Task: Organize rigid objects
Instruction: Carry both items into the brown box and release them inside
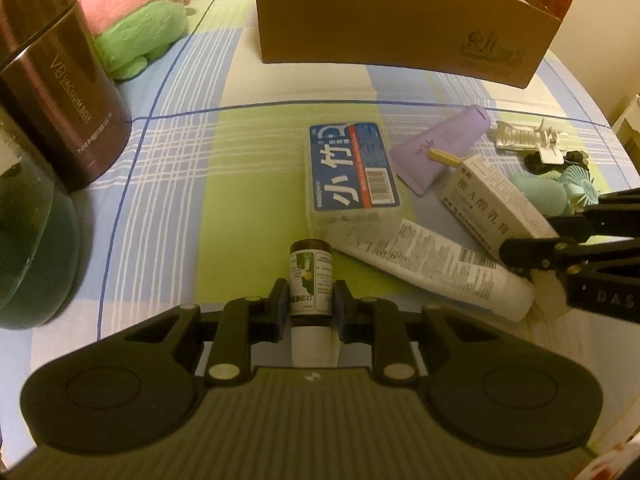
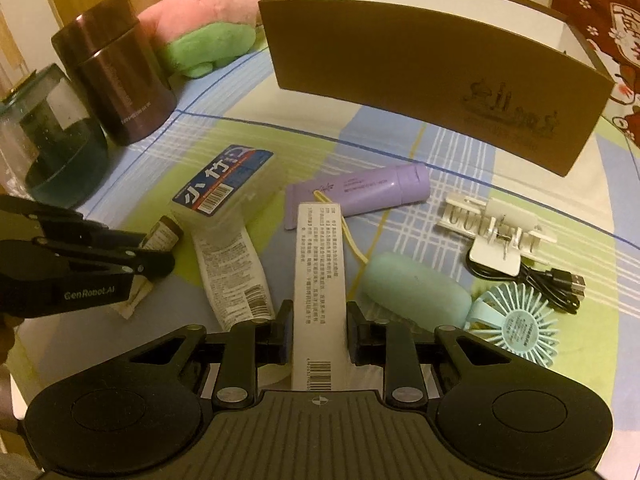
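Note:
My left gripper (image 1: 310, 304) is shut on a small brown medicine bottle (image 1: 311, 280) with a white label and white cap, just above the checked cloth. My right gripper (image 2: 319, 330) is shut on a long white carton (image 2: 319, 276), which also shows in the left wrist view (image 1: 492, 204). Loose on the cloth lie a blue-labelled clear box (image 1: 352, 168), a white tube (image 1: 436, 268), a purple tube (image 2: 372, 190), a mint case (image 2: 416, 292), a white clip (image 2: 496, 228) and a mint fan (image 2: 520, 332). A tall brown box (image 2: 420, 92) stands open behind them.
A dark maroon canister (image 1: 60, 92) and a glass jar with green liquid (image 1: 28, 248) stand at the left. A pink and green plush toy (image 1: 132, 12) lies at the back left. A black USB cable (image 2: 552, 280) lies by the clip.

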### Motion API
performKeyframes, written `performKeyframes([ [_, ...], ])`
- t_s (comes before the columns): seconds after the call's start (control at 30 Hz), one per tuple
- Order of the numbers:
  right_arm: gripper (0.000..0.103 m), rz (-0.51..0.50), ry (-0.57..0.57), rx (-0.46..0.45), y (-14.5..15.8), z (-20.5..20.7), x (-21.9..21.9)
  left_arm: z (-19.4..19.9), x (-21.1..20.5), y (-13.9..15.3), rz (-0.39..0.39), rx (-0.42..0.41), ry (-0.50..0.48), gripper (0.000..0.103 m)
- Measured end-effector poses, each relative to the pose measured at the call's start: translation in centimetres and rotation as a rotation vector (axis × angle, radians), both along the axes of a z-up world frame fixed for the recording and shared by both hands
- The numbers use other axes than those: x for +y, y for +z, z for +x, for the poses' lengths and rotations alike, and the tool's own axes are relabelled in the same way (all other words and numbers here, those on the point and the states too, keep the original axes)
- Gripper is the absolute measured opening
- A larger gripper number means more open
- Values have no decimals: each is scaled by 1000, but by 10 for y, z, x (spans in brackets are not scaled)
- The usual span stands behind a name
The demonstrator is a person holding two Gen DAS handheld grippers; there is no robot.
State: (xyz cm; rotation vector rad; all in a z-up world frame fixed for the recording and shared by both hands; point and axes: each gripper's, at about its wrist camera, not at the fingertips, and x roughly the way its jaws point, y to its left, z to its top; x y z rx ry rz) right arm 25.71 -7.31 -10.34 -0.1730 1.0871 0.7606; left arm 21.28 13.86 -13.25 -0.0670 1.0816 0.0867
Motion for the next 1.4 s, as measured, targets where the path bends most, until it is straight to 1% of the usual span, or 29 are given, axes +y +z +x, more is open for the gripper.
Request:
performKeyframes([
  [0.23,26,46,-27,4,19,-6,-13,-13,1,12,4,-8,8,21],
  [0.37,26,74,-48,4,29,-8,-22,-19,1,31,8,-50,15,21],
  [0.53,26,107,-77,-4,44,-5,-33,-13,0,55,18,-93,20,21],
  [0.7,26,133,-113,-23,60,6,-42,0,-5,76,26,-128,3,21],
  [0.83,26,158,-151,-34,72,24,-47,18,-6,91,23,-163,-9,21],
  [1.03,26,184,-202,-75,90,59,-52,54,-8,111,39,-219,-41,21],
  [1.4,26,222,-287,-144,118,130,-52,137,-8,143,57,-300,-91,21],
])
